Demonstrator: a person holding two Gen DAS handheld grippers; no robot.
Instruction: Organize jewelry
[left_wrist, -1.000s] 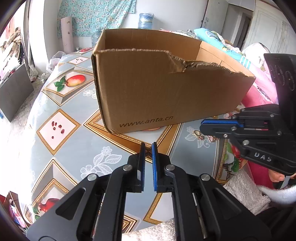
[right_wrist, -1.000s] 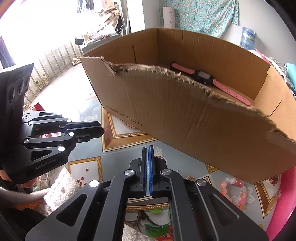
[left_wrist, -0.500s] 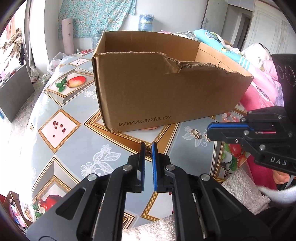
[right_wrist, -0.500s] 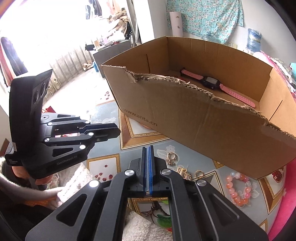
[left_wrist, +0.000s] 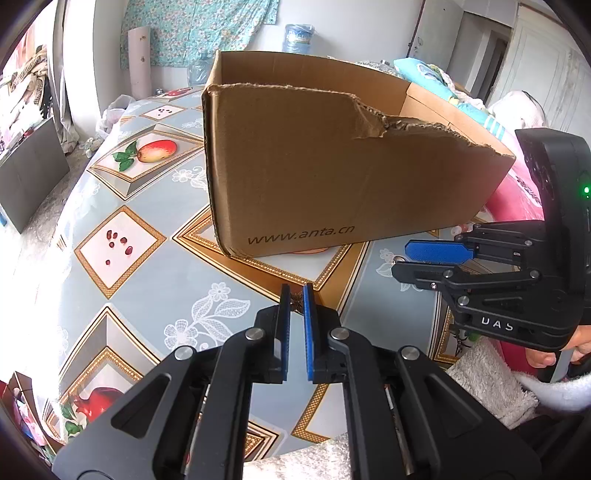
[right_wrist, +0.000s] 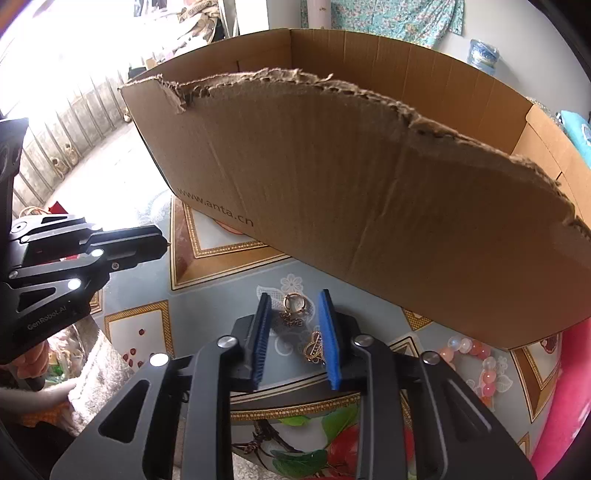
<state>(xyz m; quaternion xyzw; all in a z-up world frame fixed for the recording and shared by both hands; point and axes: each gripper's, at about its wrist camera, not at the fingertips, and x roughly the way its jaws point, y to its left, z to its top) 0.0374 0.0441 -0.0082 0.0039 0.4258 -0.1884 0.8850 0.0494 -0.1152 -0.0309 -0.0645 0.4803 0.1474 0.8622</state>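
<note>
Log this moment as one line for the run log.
phase: reach | right gripper: open over gold earrings on table | left gripper: narrow gap, empty | box: behind

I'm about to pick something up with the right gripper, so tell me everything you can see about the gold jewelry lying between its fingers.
The gold jewelry lies flat on the patterned tablecloth, just in front of the cardboard box. It is shiny, gold-coloured metal: a round ring-like piece with a short chain nearest the box, and an openwork, roughly heart-shaped piece closer to the camera. The right gripper is open, its blue pads on either side. The heart-shaped piece sits very close to one pad; contact cannot be confirmed.
</note>
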